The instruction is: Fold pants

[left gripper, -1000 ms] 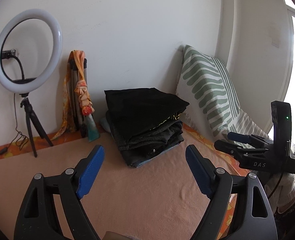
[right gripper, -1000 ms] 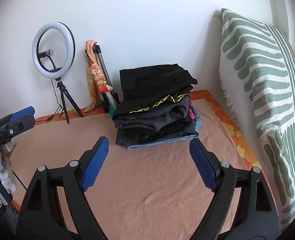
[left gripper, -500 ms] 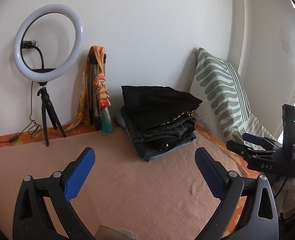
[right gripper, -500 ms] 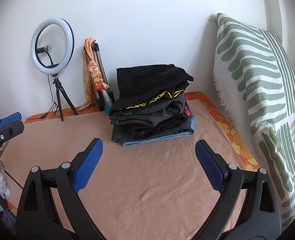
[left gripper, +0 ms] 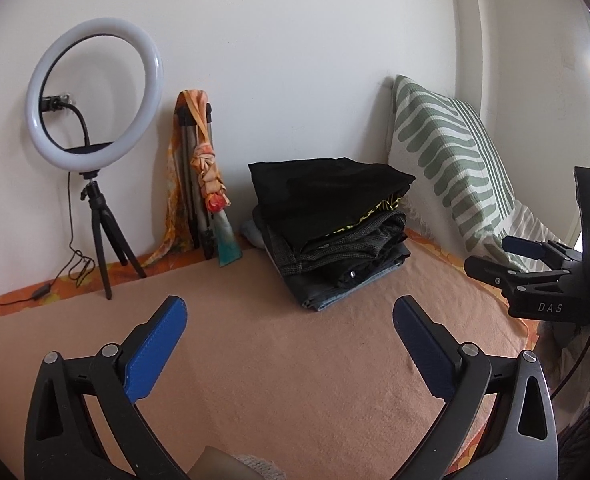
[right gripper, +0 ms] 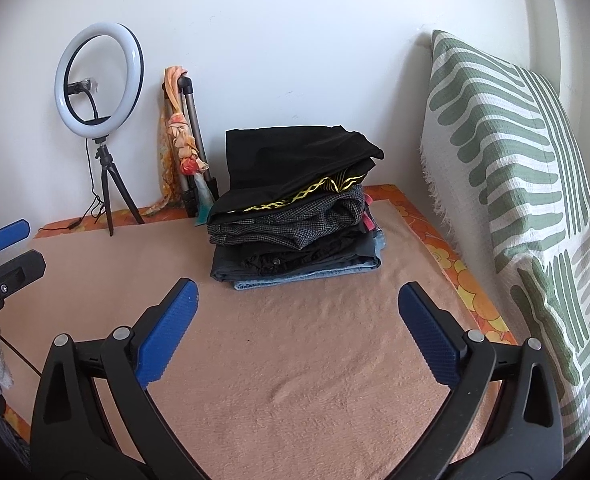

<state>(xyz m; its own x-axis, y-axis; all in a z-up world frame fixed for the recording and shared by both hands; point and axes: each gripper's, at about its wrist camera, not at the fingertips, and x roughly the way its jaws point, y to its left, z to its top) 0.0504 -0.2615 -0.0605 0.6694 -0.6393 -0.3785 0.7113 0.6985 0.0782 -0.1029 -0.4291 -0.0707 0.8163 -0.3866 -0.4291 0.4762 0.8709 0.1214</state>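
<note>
A pile of folded pants sits at the back of the peach blanket, near the wall. A black pair lies on top, with grey checked and blue denim pairs under it. My left gripper hovers over the blanket in front of the pile; its jaws are opening with nothing between them. My right gripper faces the same pile from close in front, its jaws also opening on nothing. Each gripper shows in the other's view: the right gripper at the right edge, the left gripper at the left edge.
A ring light on a small tripod stands at the back left, its cable trailing over the orange sheet. A folded tripod wrapped in an orange scarf leans on the wall. A green-striped pillow stands along the right side.
Both grippers' jaws have spread wider. The left gripper has sunk a little and swung left, so the pile and ring light sit further right in its view. The right gripper has barely moved.
</note>
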